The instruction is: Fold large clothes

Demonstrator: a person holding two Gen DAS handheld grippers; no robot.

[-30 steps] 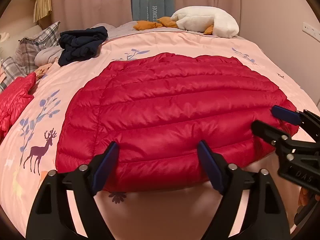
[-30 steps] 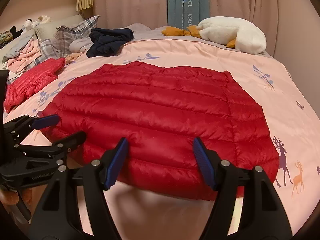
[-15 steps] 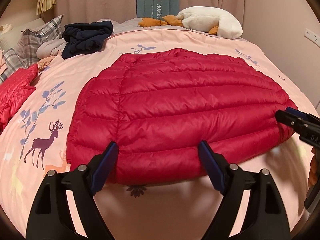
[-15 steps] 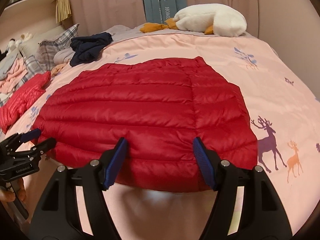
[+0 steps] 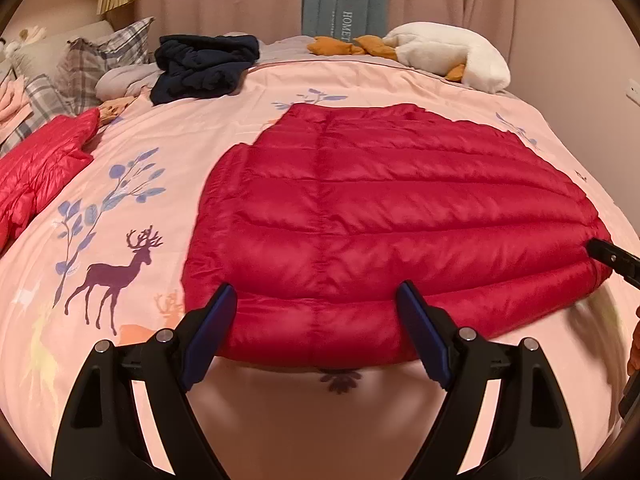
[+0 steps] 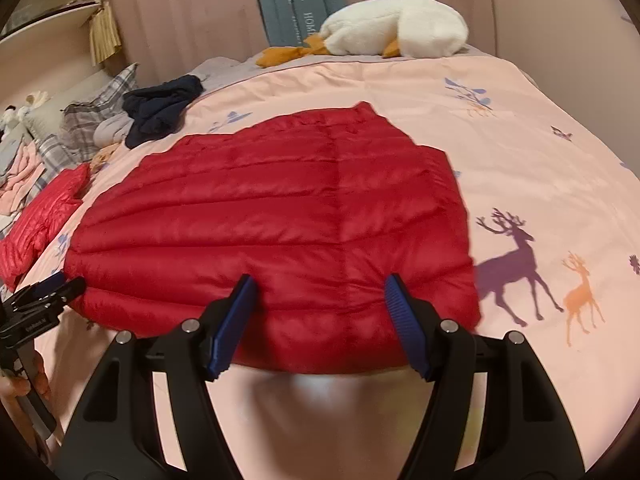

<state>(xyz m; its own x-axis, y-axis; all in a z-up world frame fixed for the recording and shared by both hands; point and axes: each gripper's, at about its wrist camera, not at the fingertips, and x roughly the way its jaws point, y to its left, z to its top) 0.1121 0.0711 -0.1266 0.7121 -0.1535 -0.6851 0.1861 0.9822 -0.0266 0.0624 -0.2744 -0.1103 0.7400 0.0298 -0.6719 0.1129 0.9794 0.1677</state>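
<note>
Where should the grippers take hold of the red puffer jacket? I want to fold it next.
Grip the near hem of the red puffer jacket at its two corners, coming in low from the bed's near edge. It lies flat, and the left gripper and right gripper are already open there.

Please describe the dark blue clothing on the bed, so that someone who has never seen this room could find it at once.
Look at the pink bedspread and follow it to its far left side, near the plaid pillows. The navy garment lies there in a crumpled heap. It is the only dark item; the two puffy jackets are red.
</note>
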